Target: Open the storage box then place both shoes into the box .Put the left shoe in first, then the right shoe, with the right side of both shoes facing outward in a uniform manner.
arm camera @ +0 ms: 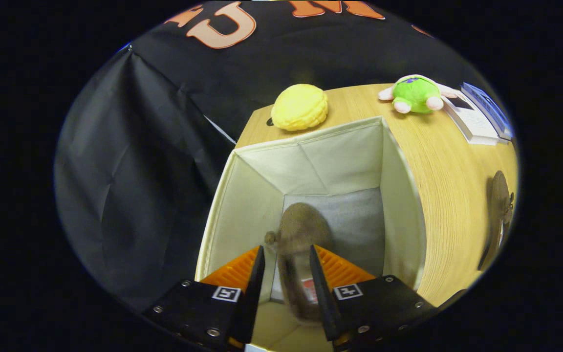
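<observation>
The cream fabric storage box (399,205) stands open on the wooden table, its grey floor visible. A brown fuzzy shoe (303,227) with a small pompom is inside the box, toe pointing away from me, and it looks blurred. Its heel end lies between the fingers of my gripper (286,249), which hangs over the box's near rim. The fingers stand apart, and a strip of the box's inside shows between the left finger and the shoe. A second brown shoe (499,215) lies on the table to the right of the box.
A yellow plush (299,106) sits on the table just behind the box. A green plush toy (414,94) and a book (479,117) lie at the far right. The table (447,166) ends close to the box's left wall, where black cloth hangs.
</observation>
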The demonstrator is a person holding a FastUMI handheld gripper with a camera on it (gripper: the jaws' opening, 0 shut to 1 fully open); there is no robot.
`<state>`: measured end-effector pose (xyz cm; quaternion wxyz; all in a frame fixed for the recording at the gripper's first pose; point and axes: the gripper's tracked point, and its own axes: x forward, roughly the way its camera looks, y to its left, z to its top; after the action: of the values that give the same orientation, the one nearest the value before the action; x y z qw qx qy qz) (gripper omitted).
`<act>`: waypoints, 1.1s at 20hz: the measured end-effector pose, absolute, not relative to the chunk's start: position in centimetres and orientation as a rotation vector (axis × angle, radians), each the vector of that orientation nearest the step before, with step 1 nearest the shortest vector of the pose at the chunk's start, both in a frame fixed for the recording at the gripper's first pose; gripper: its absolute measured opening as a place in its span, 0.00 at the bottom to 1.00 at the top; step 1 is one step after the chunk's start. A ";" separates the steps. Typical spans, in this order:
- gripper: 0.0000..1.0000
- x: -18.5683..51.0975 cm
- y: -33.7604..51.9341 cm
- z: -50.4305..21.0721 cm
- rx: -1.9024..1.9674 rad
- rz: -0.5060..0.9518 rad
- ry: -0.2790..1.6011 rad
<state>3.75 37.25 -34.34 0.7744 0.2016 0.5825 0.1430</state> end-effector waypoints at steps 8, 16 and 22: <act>0.82 3.6 32.4 -27.8 0.434 0.386 1.089; 0.95 2.3 20.8 -26.8 0.368 0.301 0.975; 0.96 0.5 11.0 -29.8 0.367 0.174 0.993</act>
<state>0.47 11.04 -29.83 0.8594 0.1750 0.4732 0.0827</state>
